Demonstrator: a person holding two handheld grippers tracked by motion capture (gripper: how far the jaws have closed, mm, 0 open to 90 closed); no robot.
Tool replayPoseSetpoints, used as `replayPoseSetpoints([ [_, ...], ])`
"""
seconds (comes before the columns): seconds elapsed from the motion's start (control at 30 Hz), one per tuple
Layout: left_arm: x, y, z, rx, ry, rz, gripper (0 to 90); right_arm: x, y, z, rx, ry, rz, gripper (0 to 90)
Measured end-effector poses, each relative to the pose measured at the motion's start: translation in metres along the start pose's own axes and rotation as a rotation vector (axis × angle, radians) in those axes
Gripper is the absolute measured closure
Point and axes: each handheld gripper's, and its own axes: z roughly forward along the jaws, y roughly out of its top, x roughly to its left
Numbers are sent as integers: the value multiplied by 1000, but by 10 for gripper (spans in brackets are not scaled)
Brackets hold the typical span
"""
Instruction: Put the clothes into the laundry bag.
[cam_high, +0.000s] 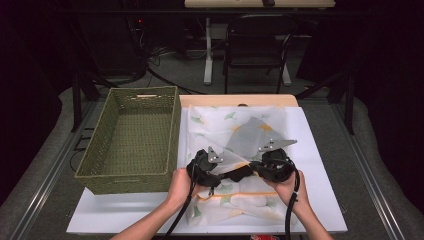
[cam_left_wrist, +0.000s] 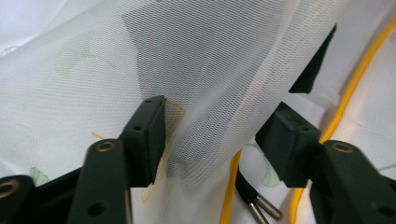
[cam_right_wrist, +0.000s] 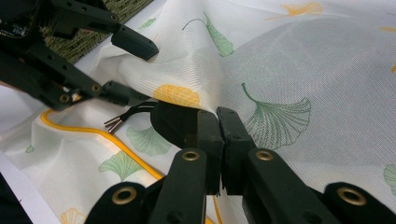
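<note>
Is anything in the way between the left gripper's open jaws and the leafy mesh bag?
Nothing visible: a fold of the mesh bag already stands between the left gripper's open jaws, with nothing else in the gap.

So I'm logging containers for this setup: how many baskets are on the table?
1. The green woven basket sits on the table's left side, beside the leaf-print mesh cloth that both grippers are working on. Nothing suggests another is hidden.

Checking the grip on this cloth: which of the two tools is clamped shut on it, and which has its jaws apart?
The right tool is shut on the cloth. The left tool has jaws apart, with a fold between them, unpinched.
</note>
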Motion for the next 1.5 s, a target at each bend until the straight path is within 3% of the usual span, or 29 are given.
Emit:
replayPoseSetpoints([
  [0.07,0,-1,0,-7,12,2,539,0,0,0,0,0,-2,888],
  [0.13,2,-2,-1,-16,7,11,677,0,-1,0,4,2,-2,888],
  [0.33,3,-3,-2,-21,-19,27,847,0,-2,0,13,6,-1,888],
  [0.53,-3,-3,-8,-6,-43,75,863,-2,-6,-5,24,15,-5,888],
  [0.83,-10,-4,-11,13,-88,107,864,-3,-14,-10,62,31,-14,888],
  [1.03,-16,-5,-12,43,-124,138,864,-3,-21,-12,83,38,10,889],
  [1.33,-26,-10,-4,111,-179,178,861,-2,-35,-5,144,38,23,888],
  [1.5,-29,-12,0,138,-189,182,862,-4,-39,2,183,41,16,888],
])
